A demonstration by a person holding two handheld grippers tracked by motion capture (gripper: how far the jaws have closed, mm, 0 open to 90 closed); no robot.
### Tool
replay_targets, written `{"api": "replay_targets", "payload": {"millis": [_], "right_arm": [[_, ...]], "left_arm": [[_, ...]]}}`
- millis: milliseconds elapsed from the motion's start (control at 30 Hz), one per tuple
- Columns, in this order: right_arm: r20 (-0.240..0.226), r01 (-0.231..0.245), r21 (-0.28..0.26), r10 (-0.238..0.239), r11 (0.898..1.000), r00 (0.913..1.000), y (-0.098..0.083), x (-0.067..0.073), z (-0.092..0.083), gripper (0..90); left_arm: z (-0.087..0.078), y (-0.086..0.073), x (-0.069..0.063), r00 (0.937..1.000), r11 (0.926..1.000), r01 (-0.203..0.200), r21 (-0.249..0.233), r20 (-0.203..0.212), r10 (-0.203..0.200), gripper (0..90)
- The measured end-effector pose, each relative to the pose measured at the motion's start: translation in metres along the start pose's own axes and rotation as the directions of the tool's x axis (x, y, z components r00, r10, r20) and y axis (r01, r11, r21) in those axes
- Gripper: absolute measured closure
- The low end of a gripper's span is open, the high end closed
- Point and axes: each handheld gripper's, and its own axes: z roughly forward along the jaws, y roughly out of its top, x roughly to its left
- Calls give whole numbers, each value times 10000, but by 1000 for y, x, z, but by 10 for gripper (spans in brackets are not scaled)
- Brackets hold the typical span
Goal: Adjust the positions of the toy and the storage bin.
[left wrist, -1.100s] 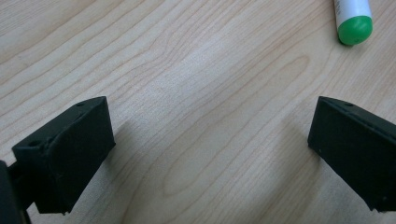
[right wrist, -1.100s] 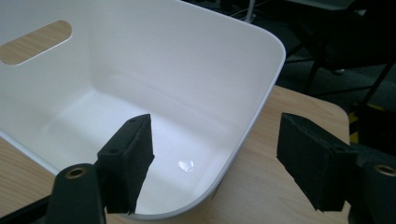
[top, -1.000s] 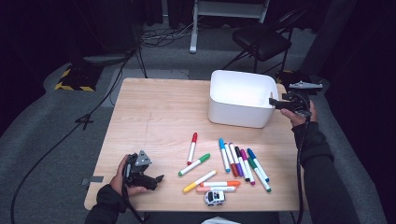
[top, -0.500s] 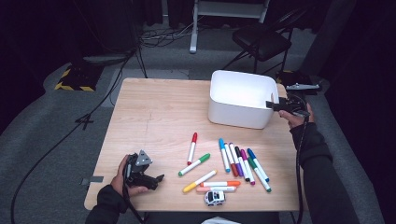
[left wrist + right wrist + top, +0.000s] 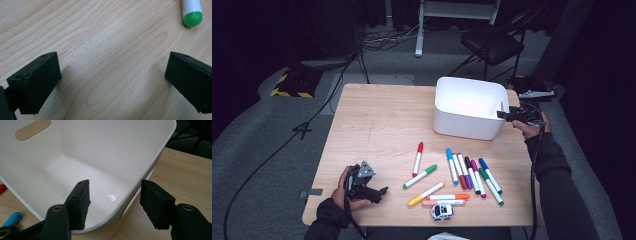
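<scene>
A white plastic bin (image 5: 462, 125) stands at the table's back right. My right gripper (image 5: 504, 114) sits at its right rim. In the right gripper view, one jaw of the right gripper (image 5: 115, 192) is inside the bin (image 5: 100, 150) and the other outside. The handle wall stands between them, untouched by the pads. These jaws have just been closing. Near the front left edge, my left gripper (image 5: 379, 192) lies low and open. Bare wood shows between the jaws of the left gripper (image 5: 112, 72). A green-capped marker (image 5: 192, 12) lies just beyond them.
Several coloured markers (image 5: 467, 172) lie scattered across the front middle of the wooden table (image 5: 377, 115). A small white toy car (image 5: 442, 211) sits near the front edge. A folding chair (image 5: 492, 42) and a metal stand are on the floor behind the table.
The right gripper's jaws have drawn closer together around the bin's right wall. The left hand and the markers have kept still.
</scene>
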Motion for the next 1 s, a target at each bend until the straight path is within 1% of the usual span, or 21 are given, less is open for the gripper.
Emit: {"api": "replay_targets", "payload": {"millis": [33,67,133,233,267,367,400,433,500,567,600,633,667,767,800,833,867,900,933,967,1000], "right_arm": [[0,0,0,0,10000,10000,0,0,0,419],[-119,119,21,-119,9999,9999,-1,2,-1,425],[-334,79,-15,-79,10000,9994,-1,4,-1,433],[-337,235,-2,-235,9997,9992,-2,7,-2,441],[-481,288,-1,-288,9996,9984,-2,11,-2,441],[-502,395,11,-393,9992,9980,-3,14,-4,441],[-512,576,-23,-576,9983,9970,-5,18,-6,441],[-509,576,-38,-577,9983,9970,-6,19,-6,444],[-628,628,-36,-629,9980,9960,-8,21,-9,446],[-748,843,-66,-846,9964,9936,-10,23,-11,442],[-894,819,-109,-825,9966,9926,-12,24,-13,435],[-894,819,-109,-825,9966,9926,-12,24,-13,435],[-963,1001,-237,-1019,9947,9901,-15,26,-16,360],[-893,1064,-402,-1096,9935,9900,-19,26,-20,330],[-1075,966,-856,-1056,9916,9886,-23,26,-29,294],[-1075,966,-856,-1056,9916,9886,-23,26,-29,294],[-1018,879,-1346,-1020,9870,9896,-27,26,-42,290],[-1018,879,-1346,-1020,9870,9896,-27,26,-42,290],[-1151,838,-1564,-1024,9841,9881,-29,26,-49,290],[-1186,902,-1745,-1118,9805,9866,-33,26,-56,287],[-1057,1062,-1823,-1269,9775,9863,-38,26,-64,287]], "left_arm": [[0,0,0,10000,10000,0,0,0,0,6],[0,0,0,10000,10000,10,-5,-12,-10,6],[0,0,0,10000,10000,14,-6,-13,-14,6],[0,0,-1,10000,10000,34,-12,-42,-34,6],[0,0,-1,10000,10000,38,-12,-52,-38,6],[0,0,-1,10000,10000,40,-13,-56,-40,5],[0,0,-1,10000,10000,38,-13,-57,-38,6],[0,0,-1,10000,10000,38,-13,-57,-38,6],[0,0,-1,10000,10000,34,-15,-60,-35,6],[0,0,-1,10000,10000,26,-14,-62,-26,6],[0,0,-1,10000,10000,32,-14,-61,-32,6],[0,0,-1,10000,10000,32,-14,-61,-32,6],[0,0,-1,10000,10000,30,-13,-63,-31,6],[0,0,-1,10000,10000,33,-14,-61,-33,6],[0,0,-1,10000,10000,34,-12,-59,-34,6],[0,0,-1,10000,10000,34,-12,-59,-34,6],[0,0,-1,10000,10000,31,-13,-59,-31,6],[0,0,-1,10000,10000,31,-13,-59,-31,6],[0,0,-1,10000,10000,36,-14,-58,-36,6],[0,0,-1,10000,10000,34,-12,-59,-34,6],[0,0,-1,10000,10000,34,-13,-60,-34,6]]}}
